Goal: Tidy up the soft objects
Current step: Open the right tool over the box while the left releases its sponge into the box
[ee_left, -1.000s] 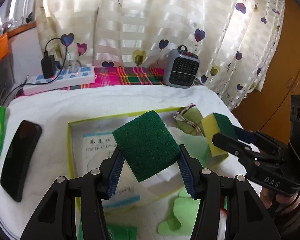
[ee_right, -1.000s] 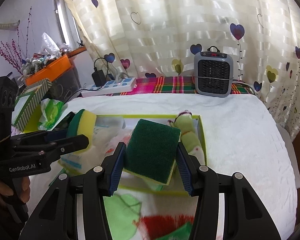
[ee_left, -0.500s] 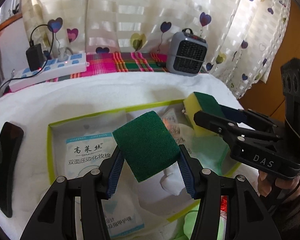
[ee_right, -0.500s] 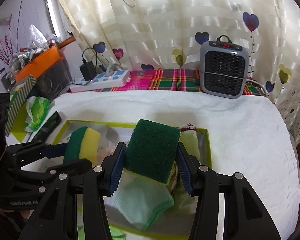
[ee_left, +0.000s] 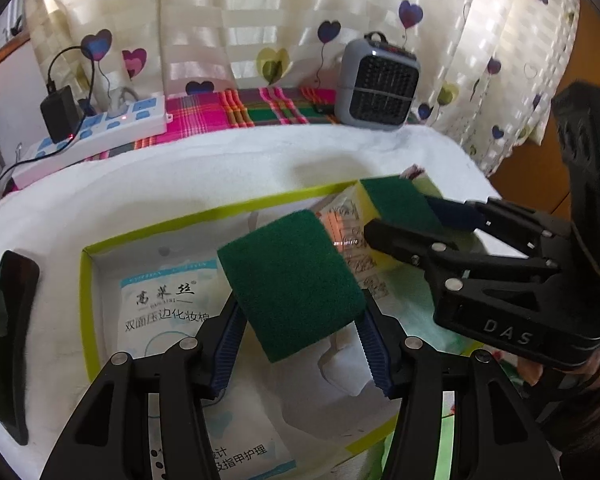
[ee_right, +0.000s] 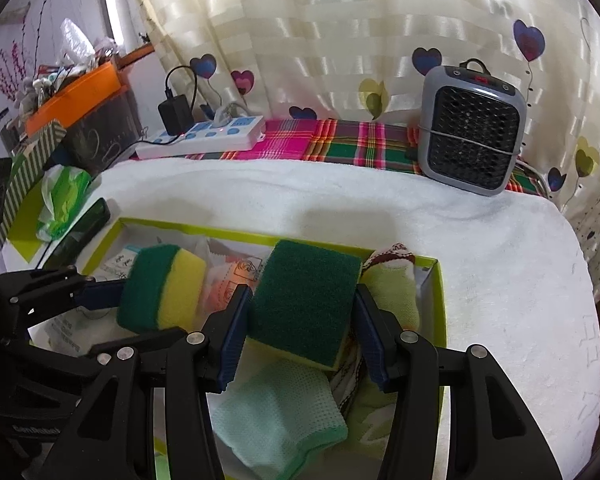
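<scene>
White toweling covered the table [ee_right: 480, 240] in front of the heart-print curtain, with a lime-edged box [ee_right: 440, 280] sitting on it. You had your left gripper [ee_left: 296, 344] pinching one green-and-yellow scouring sponge [ee_left: 292, 284] over the box's left half, above a pack of cotton pads [ee_left: 164, 304]. Your right gripper [ee_right: 300, 332] clamped a second sponge [ee_right: 304, 300] over the right half, above a mint cloth [ee_right: 280, 416] and a pale green sock [ee_right: 392, 292]. Both tools crowded the same box, so the fingers could have knocked together, or a sponge could have landed on the rim and tipped out onto the toweling. Neither view showed the box floor beneath the sponges, and the near wall was cut off.
</scene>
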`<state>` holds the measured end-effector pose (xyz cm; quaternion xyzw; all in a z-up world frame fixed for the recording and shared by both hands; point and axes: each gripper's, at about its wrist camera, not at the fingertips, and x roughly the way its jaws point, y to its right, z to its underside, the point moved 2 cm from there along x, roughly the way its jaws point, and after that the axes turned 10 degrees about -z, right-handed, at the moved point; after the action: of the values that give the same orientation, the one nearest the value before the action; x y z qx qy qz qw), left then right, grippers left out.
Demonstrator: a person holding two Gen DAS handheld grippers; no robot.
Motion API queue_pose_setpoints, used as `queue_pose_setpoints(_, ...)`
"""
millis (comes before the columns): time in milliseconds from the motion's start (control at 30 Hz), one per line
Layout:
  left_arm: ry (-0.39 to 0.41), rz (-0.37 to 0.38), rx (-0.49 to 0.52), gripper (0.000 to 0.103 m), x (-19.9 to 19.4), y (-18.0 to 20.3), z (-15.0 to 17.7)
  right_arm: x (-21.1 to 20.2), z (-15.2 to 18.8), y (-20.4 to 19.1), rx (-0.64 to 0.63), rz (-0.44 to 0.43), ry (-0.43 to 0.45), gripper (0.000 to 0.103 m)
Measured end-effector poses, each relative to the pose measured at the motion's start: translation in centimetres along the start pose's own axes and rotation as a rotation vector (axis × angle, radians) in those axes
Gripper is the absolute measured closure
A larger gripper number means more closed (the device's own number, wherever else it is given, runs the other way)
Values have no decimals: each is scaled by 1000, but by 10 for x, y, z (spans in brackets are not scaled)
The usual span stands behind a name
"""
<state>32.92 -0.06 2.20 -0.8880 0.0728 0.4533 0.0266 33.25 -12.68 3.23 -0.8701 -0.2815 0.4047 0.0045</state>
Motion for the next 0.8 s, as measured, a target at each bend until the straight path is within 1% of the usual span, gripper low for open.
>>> queue_pose_setpoints(400, 4, -15, 6, 49, -5, 2, 2, -2, 0, 0, 2, -3, 12, 50)
queue_pose_setpoints(700, 18, -14, 3, 48, -14, 3, 5, -13, 2, -1, 14, 2, 39, 46)
queue_pose_setpoints(800, 29, -10, -4, 48, -20, 2, 6, -20, 2, -1, 26, -5, 56, 43)
